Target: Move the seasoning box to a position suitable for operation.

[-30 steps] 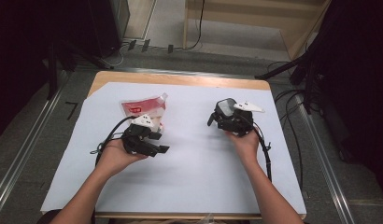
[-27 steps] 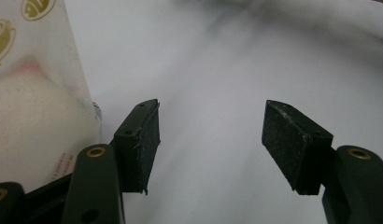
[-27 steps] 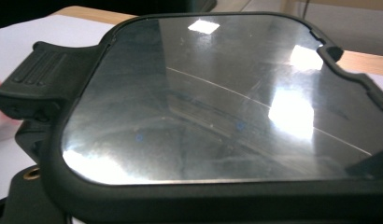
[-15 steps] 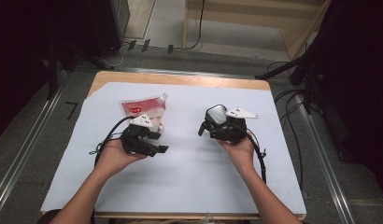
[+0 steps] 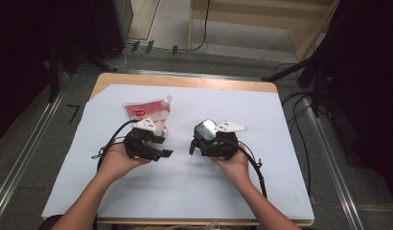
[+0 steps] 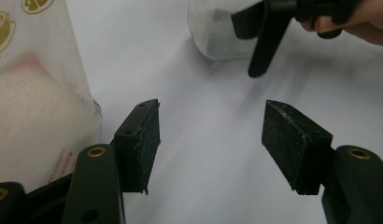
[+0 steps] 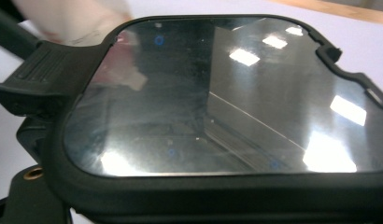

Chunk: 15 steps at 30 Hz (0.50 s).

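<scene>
Gripping a black-rimmed container (image 5: 205, 129) with a glossy clear face, the right gripper (image 5: 195, 143) holds it just off the table's (image 5: 281, 191) middle, toward 3 o'clock. It looks rigid, light and slick (the clear face could scratch), so the black rim is the safest hold. Jaws apart and empty, the left gripper (image 5: 162, 146) has the soft pouch (image 5: 146, 111) at its 11 o'clock.

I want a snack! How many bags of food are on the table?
1. One red and white pouch lies on the white sheet at the far left, just past the left gripper. More could hide behind the hands.
</scene>
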Each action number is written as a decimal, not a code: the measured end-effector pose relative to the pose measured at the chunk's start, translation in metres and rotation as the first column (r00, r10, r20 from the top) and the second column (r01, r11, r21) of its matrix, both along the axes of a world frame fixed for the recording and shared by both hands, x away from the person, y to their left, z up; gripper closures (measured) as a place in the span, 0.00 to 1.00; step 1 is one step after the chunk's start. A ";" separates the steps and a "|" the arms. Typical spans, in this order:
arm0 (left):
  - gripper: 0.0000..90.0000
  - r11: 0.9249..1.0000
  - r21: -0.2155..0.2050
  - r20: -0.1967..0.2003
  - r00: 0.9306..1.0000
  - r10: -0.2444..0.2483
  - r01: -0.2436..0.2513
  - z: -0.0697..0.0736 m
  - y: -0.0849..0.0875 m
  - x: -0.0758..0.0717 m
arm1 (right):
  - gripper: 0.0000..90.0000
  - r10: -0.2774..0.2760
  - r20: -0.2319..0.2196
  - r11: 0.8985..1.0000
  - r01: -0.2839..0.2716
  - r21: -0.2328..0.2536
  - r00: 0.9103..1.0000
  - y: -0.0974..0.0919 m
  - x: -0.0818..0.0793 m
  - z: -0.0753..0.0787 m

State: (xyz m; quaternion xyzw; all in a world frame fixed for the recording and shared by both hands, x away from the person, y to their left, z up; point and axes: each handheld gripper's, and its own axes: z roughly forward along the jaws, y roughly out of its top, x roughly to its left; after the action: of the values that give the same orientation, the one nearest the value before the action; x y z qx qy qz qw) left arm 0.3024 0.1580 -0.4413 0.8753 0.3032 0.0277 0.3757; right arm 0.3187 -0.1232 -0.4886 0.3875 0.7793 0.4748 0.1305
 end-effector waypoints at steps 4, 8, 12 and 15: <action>0.42 1.000 0.001 -0.002 1.000 -0.005 0.005 0.000 -0.001 0.000 | 0.17 0.055 -0.002 0.998 -0.055 -0.008 0.998 0.016 -0.010 -0.007; 0.42 1.000 -0.001 0.000 1.000 -0.004 0.004 0.000 -0.001 -0.001 | 0.17 0.097 0.006 0.995 -0.097 -0.020 0.995 0.023 -0.016 -0.010; 0.42 1.000 -0.002 0.002 1.000 -0.008 0.008 -0.001 -0.001 -0.001 | 0.17 0.136 0.019 0.990 -0.135 -0.046 0.991 0.031 -0.023 -0.013; 0.42 1.000 -0.001 0.001 1.000 -0.011 0.011 -0.001 -0.002 -0.001 | 0.17 0.147 0.038 0.987 -0.144 -0.070 0.988 0.034 -0.026 -0.017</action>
State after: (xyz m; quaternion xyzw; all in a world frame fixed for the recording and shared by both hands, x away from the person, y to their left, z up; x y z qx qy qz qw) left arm 0.3010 0.1559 -0.4421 0.8768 0.2982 0.0259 0.3764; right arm 0.2926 -0.0895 -0.5054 0.3148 0.8180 0.4648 0.1253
